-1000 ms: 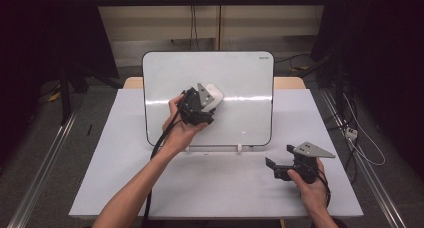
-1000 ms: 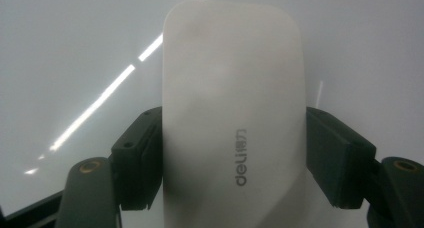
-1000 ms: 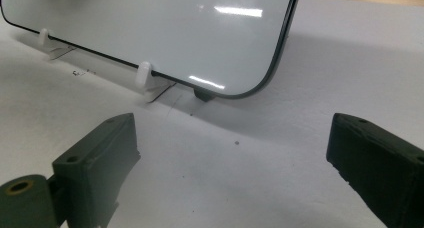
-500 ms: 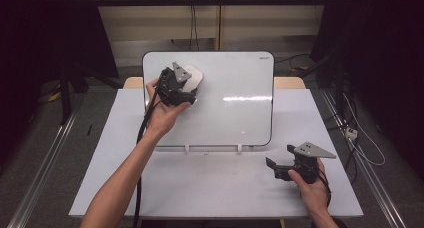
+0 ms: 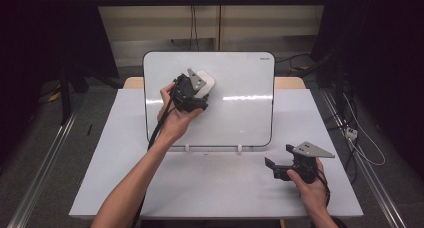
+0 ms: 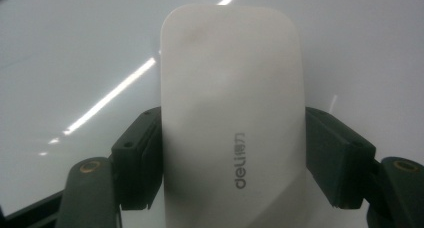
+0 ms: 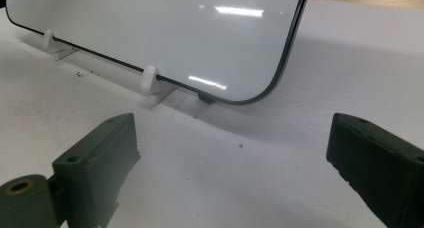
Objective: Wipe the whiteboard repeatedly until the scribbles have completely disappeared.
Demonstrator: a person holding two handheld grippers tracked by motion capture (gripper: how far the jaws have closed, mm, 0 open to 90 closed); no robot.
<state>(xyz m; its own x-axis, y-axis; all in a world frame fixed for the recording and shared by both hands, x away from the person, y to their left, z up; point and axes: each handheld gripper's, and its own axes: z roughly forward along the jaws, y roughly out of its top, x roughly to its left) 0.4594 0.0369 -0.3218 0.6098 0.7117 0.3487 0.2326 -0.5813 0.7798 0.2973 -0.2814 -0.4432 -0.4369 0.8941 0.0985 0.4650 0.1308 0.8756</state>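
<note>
A white whiteboard [image 5: 240, 113] stands tilted back on small white clips [image 5: 239, 148] in the middle of the white table [image 5: 215, 188]. My left gripper [image 5: 196, 88] is up at the board's upper left, shut on a white rounded eraser [image 5: 206, 79]. The left gripper view shows that eraser [image 6: 232, 98], with grey lettering, lying flat against the board [image 6: 75, 48] and clamped on both sides by the black pads [image 6: 137, 163]. My right gripper [image 5: 279, 160] rests low at the table's right front, open. Between its black fingers [image 7: 100, 158] there is bare table, and the board [image 7: 165, 33] stands beyond.
The board's clips [image 7: 148, 80] stand on the table just ahead of the right gripper. Metal rails [image 5: 45, 163] run along the floor beside the table's left and right edges. Cables [image 5: 355, 138] lie on the floor at the right, and dark curtains hang on both sides.
The left gripper carried the eraser from the board's middle up toward its upper left corner, then back a little to the right. The right gripper has stayed put.
</note>
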